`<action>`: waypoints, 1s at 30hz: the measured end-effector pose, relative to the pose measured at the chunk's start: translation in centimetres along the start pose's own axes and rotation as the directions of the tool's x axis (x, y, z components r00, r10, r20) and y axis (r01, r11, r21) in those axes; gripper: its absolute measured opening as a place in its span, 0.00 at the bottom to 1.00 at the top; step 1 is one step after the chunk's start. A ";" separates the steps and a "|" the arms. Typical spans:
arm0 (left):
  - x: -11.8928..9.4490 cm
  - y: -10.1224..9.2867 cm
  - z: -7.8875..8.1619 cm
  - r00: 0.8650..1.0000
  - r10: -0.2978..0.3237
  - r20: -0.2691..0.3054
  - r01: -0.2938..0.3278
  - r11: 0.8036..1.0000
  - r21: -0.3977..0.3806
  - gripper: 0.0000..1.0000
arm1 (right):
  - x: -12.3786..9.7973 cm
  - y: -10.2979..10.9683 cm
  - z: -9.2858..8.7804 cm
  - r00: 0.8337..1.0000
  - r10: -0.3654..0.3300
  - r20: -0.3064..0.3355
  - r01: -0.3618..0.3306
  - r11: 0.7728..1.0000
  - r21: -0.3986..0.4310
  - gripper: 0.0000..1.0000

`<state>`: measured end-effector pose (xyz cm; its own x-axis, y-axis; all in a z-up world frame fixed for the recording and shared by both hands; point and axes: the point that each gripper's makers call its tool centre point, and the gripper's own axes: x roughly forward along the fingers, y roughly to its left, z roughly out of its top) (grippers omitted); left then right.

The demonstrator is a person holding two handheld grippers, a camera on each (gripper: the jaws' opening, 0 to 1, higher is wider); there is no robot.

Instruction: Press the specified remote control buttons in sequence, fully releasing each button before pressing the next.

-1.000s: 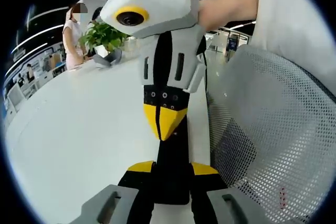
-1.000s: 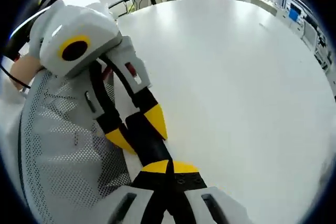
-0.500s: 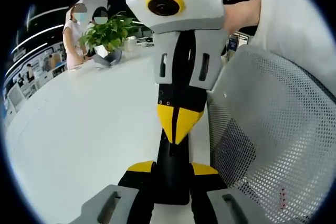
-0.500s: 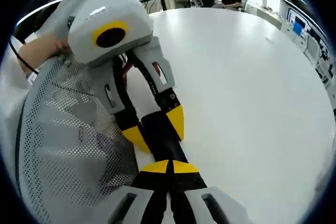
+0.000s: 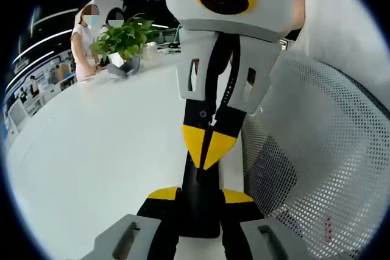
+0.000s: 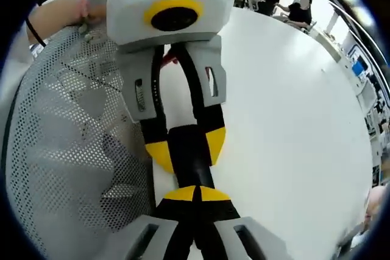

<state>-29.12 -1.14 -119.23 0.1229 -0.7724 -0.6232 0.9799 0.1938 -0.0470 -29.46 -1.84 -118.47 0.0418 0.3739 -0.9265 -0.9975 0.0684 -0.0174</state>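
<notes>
Big white table (image 5: pixel 91 150) takes up the left side of the left gripper view and the right side of the right gripper view (image 6: pixel 286 120). A grey mesh chair back (image 5: pixel 317 150) sits right at the table edge, along the right of the left gripper view and down the left of the other one (image 6: pixel 67 150).

The left gripper (image 5: pixel 200 195) comes up from the bottom of its own view with its yellow tips pinching the black remote (image 5: pixel 201 214) from both sides. You can see the same grip from the other view (image 6: pixel 187 147), with the remote (image 6: pixel 194 172) running between those tips.

The right gripper (image 6: pixel 195 194) has its jaws pressed together, the tip resting on the remote. In the left gripper view it reaches down from the top (image 5: pixel 207 147).

A potted plant (image 5: pixel 125 38) stands far back at upper left, with a person (image 5: pixel 82 44) just beside it.
</notes>
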 end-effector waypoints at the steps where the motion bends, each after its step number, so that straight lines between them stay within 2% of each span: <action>1: 0.0 0.0 0.0 1.000 0.000 0.000 0.000 1.000 0.001 0.24 | 0.0 0.0 0.0 1.000 -0.002 0.001 0.002 1.000 0.008 0.00; 14: 0.0 0.0 0.1 1.000 0.002 -0.001 -0.002 1.000 0.005 0.24 | 0.1 -0.2 0.2 0.998 -0.053 0.022 0.053 0.998 -0.021 0.00; 15: 0.0 0.0 0.1 1.000 0.002 0.000 -0.002 1.000 0.004 0.24 | 0.1 -0.2 0.4 0.997 -0.040 0.062 0.040 0.999 0.009 0.00; 16: 0.0 0.0 0.1 1.000 0.002 0.002 -0.002 1.000 0.002 0.24 | -0.1 -0.1 0.4 0.995 -0.021 0.098 0.014 0.997 0.078 0.00; 18: -0.1 -0.1 0.1 1.000 0.003 0.004 -0.003 1.000 -0.002 0.24 | -0.3 -0.2 0.3 0.992 -0.011 0.125 -0.003 0.994 0.111 0.00; 21: -0.1 -0.1 0.1 1.000 0.003 0.004 -0.003 1.000 0.000 0.24 | -0.9 0.0 0.6 0.989 -0.018 0.145 0.007 0.997 0.076 0.00; 25: -0.1 -0.1 0.0 1.000 0.002 0.003 -0.002 1.000 0.001 0.24 | -0.6 0.2 1.2 0.988 0.003 0.155 -0.011 0.999 0.054 0.00; 26: -0.1 -0.1 0.0 1.000 0.002 0.003 -0.002 1.000 0.001 0.24 | -0.4 0.2 1.2 0.988 0.007 0.153 -0.015 0.998 0.056 0.00; 28: -0.2 -0.1 0.0 1.000 0.002 0.003 -0.002 1.000 0.000 0.24 | 0.2 0.5 0.0 0.997 0.027 0.067 -0.028 1.000 0.009 0.00; 29: -0.2 -0.1 0.0 1.000 0.003 0.004 -0.003 1.000 0.003 0.24 | -0.1 0.3 0.7 0.994 0.017 0.108 -0.018 1.000 0.001 0.00; 30: -0.2 -0.1 0.0 1.000 0.003 0.003 -0.003 1.000 -0.001 0.24 | -0.1 0.4 0.6 0.994 0.022 0.105 -0.023 1.000 0.010 0.00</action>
<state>-29.29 -1.05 -119.11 0.1264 -0.7737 -0.6208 0.9794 0.1967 -0.0458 -29.86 -1.33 -118.15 0.0257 0.4707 -0.8819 -0.9976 0.0688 0.0077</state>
